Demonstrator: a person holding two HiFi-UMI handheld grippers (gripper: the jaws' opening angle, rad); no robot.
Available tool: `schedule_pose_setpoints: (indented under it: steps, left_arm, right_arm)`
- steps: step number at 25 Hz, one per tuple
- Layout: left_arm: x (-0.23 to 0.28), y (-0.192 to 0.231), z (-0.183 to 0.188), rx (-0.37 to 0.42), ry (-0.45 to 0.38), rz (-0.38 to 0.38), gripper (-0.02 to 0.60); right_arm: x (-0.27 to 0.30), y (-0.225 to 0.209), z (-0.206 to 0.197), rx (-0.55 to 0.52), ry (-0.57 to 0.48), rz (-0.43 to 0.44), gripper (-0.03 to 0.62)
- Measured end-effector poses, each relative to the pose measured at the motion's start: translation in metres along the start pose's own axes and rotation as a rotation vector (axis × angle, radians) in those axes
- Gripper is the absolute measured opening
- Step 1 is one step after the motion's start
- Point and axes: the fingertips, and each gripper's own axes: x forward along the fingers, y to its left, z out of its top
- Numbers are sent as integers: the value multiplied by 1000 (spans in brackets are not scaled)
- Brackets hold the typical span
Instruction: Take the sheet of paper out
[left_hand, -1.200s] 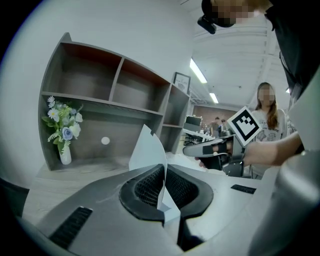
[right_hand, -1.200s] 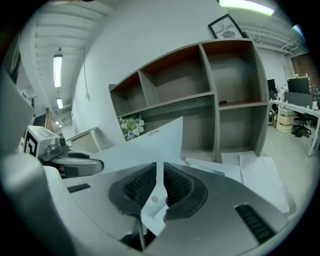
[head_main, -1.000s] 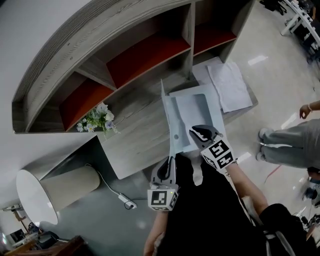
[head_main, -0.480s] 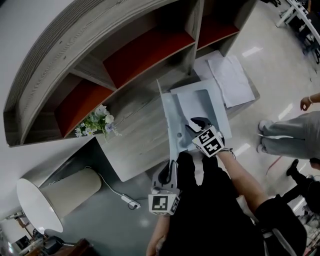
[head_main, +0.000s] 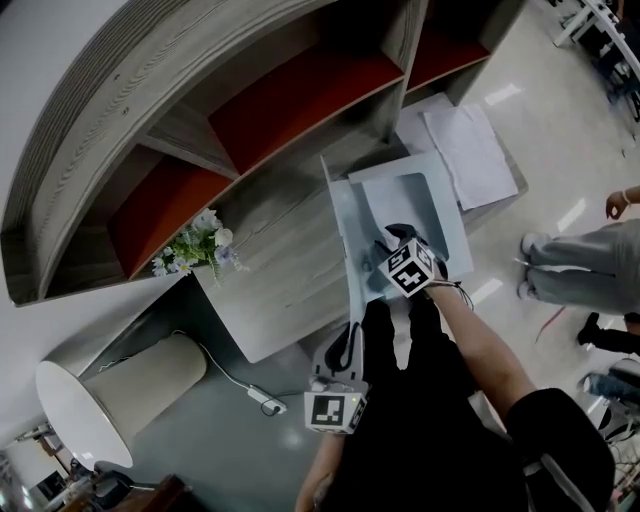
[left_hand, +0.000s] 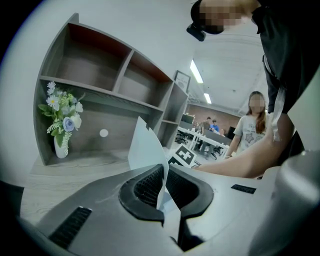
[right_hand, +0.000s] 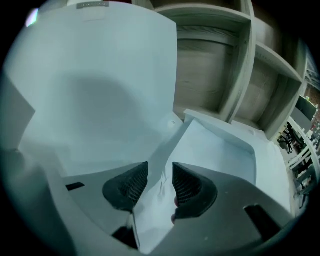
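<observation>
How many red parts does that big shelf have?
3. The left red part is just above the flowers, the middle red part is the longest, and the right red part is the smallest. More may be hidden.

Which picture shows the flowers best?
The left gripper view: the flowers stand close, side-on, in a white vase. The head view shows them small from above. The right gripper view misses them.

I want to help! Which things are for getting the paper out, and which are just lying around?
For the job: pale blue plastic folder; white paper sheet inside; left claw pinching folder's cover; right claw, just opening, sheet between.
Lying about: white flowers in vase; loose white papers.
</observation>
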Motion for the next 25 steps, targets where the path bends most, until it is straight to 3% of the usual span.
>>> schedule_pose_setpoints:
  steps: [6,12,18,22,25]
  left_arm:
    - [-1,4,1,-15,-7,3,25]
    - [-4,7,-9,24,30,-9,25]
    - [-4,7,-12,24,34,-5,25]
    - [-2,6,-6,0,16,8,25]
    - [-3,7,-12,29,32,4,25]
  right_arm:
    - [17,-6,-9,3,58,-9,121]
    - [26,-7,-14,-20,91,-15,120]
    - [30,-8,-17,-9,108,-19,46]
    - [31,-11,-19,5,114,-24,34]
    - [28,-14,-16,9,106,-38,17]
